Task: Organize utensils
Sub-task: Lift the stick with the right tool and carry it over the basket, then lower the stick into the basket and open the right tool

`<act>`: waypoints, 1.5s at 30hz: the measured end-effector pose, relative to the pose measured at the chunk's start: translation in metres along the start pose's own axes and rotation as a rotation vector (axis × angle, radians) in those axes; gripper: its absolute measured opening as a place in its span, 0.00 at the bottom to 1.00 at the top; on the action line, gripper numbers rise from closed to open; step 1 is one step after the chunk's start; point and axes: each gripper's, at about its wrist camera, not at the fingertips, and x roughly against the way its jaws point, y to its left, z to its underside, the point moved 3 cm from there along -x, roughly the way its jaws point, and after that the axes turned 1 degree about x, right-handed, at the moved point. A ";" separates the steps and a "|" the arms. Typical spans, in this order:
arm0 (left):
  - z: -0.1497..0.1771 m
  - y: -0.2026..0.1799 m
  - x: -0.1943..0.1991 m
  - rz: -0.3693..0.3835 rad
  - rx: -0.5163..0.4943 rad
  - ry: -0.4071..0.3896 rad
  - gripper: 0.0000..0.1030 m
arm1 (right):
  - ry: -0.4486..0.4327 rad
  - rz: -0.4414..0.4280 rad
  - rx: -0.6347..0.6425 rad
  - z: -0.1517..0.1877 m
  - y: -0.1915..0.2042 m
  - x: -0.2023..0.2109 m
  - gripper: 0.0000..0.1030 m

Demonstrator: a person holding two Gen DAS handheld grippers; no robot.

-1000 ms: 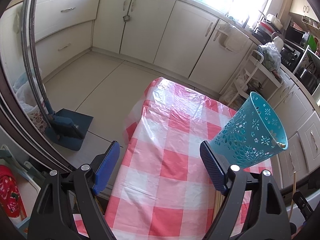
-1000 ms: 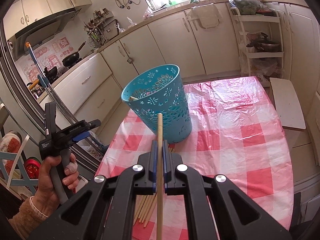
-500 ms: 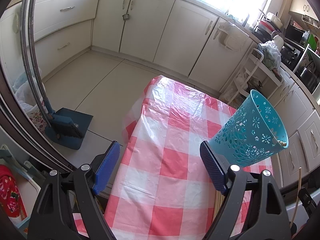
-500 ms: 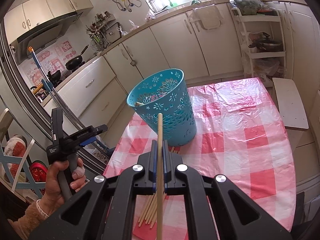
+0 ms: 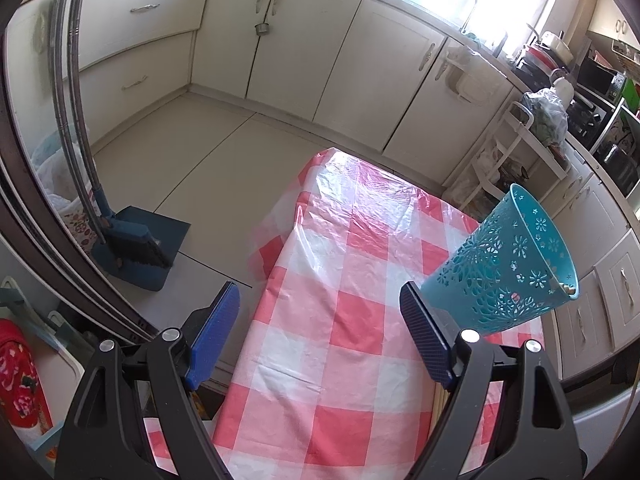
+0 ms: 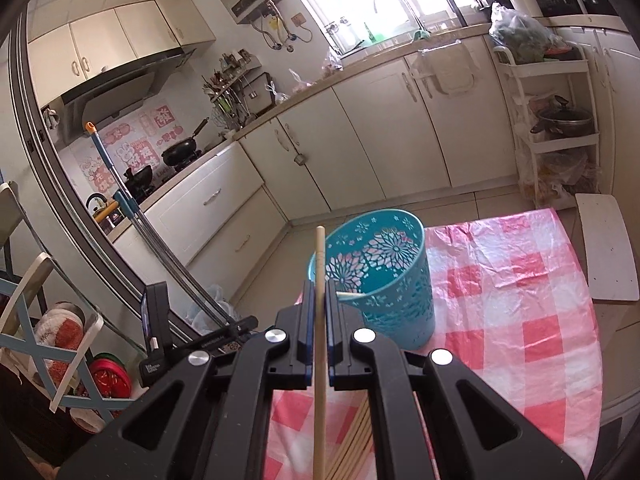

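Wooden chopstick (image 6: 320,320) pinched upright in right fingers (image 6: 308,320); left fingers (image 5: 216,336) spread

I am working in a home kitchen: beyond my tongs run cream cabinets (image 6: 404,128), with a range hood (image 6: 120,92) and black wok (image 6: 180,152) far left, a sink tap (image 6: 394,0) ahead, and a checked tablecloth (image 6: 520,300) below.

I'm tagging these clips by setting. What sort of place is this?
A home kitchen, almost certainly. The right wrist view shows a sink tap under the window, pans on a stove below a range hood, and cream cabinets along the walls. The work happens on a table with a red-checked cloth.
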 end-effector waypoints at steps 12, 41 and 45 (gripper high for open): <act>0.001 -0.007 -0.005 -0.001 -0.026 0.020 0.76 | -0.122 0.035 0.012 -0.067 -0.006 -0.057 0.06; -0.003 -0.011 -0.016 -0.015 -0.039 0.050 0.76 | 0.022 0.164 0.142 -0.051 -0.028 -0.112 0.19; -0.002 -0.009 -0.015 -0.024 -0.042 0.042 0.76 | -0.033 0.159 0.149 -0.047 -0.022 -0.072 0.20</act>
